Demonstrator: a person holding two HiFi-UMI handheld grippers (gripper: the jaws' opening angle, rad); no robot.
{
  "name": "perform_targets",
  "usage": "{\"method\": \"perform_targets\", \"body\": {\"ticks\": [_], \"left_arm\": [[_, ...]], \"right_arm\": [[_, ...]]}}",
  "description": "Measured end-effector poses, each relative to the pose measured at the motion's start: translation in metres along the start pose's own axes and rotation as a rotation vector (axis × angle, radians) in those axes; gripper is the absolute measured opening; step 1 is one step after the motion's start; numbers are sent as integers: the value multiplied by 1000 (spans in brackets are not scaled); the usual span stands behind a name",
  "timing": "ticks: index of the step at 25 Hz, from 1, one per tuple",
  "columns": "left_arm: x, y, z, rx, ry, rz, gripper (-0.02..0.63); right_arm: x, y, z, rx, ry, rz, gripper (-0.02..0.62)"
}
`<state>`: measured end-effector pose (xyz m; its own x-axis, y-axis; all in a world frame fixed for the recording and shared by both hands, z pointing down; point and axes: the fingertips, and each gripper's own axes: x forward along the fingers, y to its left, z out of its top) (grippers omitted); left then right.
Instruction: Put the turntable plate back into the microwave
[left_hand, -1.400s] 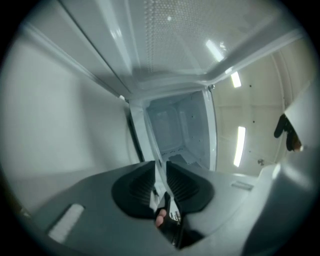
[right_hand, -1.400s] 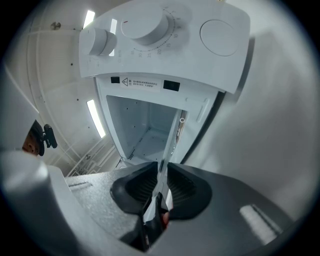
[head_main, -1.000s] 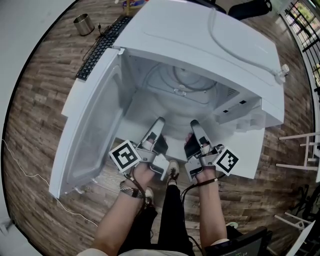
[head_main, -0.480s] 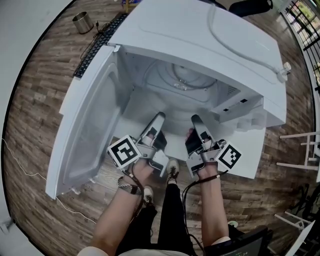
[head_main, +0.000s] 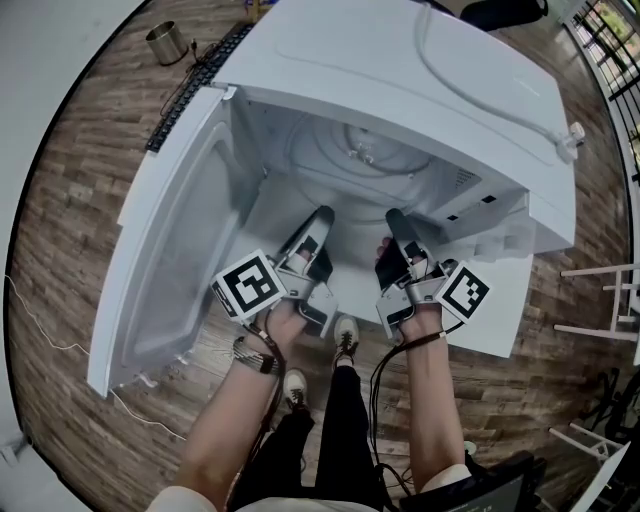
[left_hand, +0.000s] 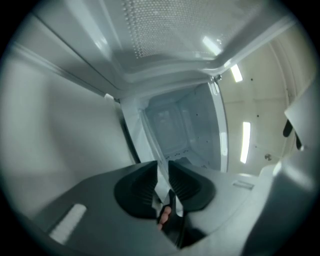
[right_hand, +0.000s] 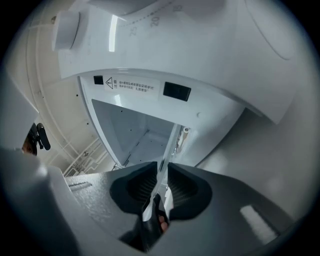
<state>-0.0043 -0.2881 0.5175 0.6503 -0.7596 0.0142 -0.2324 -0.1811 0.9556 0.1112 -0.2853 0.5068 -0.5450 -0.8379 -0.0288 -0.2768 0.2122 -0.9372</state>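
The clear glass turntable plate (head_main: 365, 160) lies level inside the white microwave's (head_main: 420, 70) open cavity, with its near rim toward me. My left gripper (head_main: 322, 213) reaches level into the cavity. Its jaws are opening, and the plate's thin rim (left_hand: 159, 175) runs between the pads with a small gap. My right gripper (head_main: 393, 215) is beside it on the right, shut on the same rim (right_hand: 161, 176). In both gripper views the rim shows as a pale strip between the black pads.
The microwave door (head_main: 170, 260) hangs wide open on the left. Its control panel (head_main: 490, 225) juts out on the right. A keyboard (head_main: 195, 80) and a metal cup (head_main: 167, 45) lie on the wooden floor beyond. A white rack (head_main: 600, 300) stands at the right.
Both grippers have pushed a little further into the cavity, and the plate sits deeper. The left gripper has rolled slightly.
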Motion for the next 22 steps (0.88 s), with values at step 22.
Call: {"method": "perform_targets", "body": {"ticks": [22], "left_arm": [[25,-1,23,143,17,18,89]], "right_arm": [[20,-2,10,-27,-63,-49,74]]}}
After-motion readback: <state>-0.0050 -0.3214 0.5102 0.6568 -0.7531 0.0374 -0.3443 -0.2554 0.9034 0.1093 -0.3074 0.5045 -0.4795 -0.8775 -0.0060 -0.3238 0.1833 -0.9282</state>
